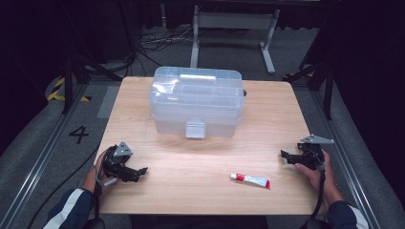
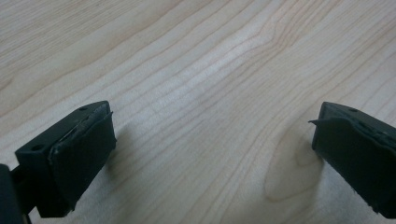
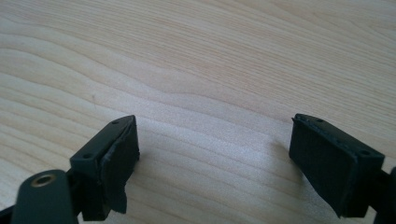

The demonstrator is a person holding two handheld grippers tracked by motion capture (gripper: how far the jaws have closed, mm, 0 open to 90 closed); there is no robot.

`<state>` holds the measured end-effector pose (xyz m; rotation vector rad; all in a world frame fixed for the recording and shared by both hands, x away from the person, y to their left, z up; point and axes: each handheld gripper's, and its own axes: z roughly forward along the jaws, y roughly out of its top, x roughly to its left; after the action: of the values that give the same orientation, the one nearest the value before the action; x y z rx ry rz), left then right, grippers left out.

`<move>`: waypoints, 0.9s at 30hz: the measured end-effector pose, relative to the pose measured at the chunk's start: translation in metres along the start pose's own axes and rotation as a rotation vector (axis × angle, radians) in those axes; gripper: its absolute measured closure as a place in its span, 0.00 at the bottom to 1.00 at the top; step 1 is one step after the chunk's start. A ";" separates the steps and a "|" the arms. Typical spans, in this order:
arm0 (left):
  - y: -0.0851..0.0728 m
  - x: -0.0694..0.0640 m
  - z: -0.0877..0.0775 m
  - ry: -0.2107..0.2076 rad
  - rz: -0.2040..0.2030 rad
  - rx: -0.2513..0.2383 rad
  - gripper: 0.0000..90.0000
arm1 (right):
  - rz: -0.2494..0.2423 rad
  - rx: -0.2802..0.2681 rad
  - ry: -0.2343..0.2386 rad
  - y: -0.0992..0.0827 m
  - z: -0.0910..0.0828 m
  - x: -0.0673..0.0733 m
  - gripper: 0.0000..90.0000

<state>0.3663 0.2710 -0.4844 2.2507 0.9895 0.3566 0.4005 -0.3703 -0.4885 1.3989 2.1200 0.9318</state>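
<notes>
Sleeves at the near table edge, dark with pale stripes, one on each forearm. Left hand (image 1: 98, 169) rests on the near left part of the table (image 1: 200, 191) and holds the left gripper (image 1: 142, 170), its tips pointing inward along the tabletop. In the left gripper view the two black jaws stand wide apart, bare wood grain between them, nothing held. Pads look worn at the edges.

Right hand (image 1: 313, 169) sits at the near right edge with the right gripper (image 1: 284, 156), tips pointing inward toward the left one. In the right gripper view the jaws are likewise spread wide over bare wood, nothing between the pads. Grey three-cornered plate tops each gripper; a cable trails back from the right one along the forearm.

Tube (image 1: 250, 180): small, white body with red band and red cap end, lying flat on the wood. It lies near the right gripper's tips, a little toward the person and inward from them, not touching. Well apart from the left gripper's tips, across the open middle of the table.

Box (image 1: 196, 102): clear plastic, lid shut, handle on top, latch on the near face. Stands well beyond both sets of tips, about midway between them, on the far half of the table.
</notes>
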 end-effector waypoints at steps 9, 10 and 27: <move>0.009 0.001 0.008 -0.011 0.002 0.000 0.00 | -0.008 0.000 0.005 0.000 0.001 -0.001 0.18; 0.008 0.001 0.008 -0.011 0.002 -0.001 0.00 | -0.009 0.001 0.006 0.001 0.001 -0.001 0.18; 0.009 0.002 0.008 -0.020 0.017 -0.001 0.00 | -0.075 -0.062 0.039 0.028 -0.015 0.001 0.27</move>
<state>0.3769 0.2642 -0.4847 2.2589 0.9604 0.3407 0.4075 -0.3663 -0.4578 1.2712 2.1375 0.9945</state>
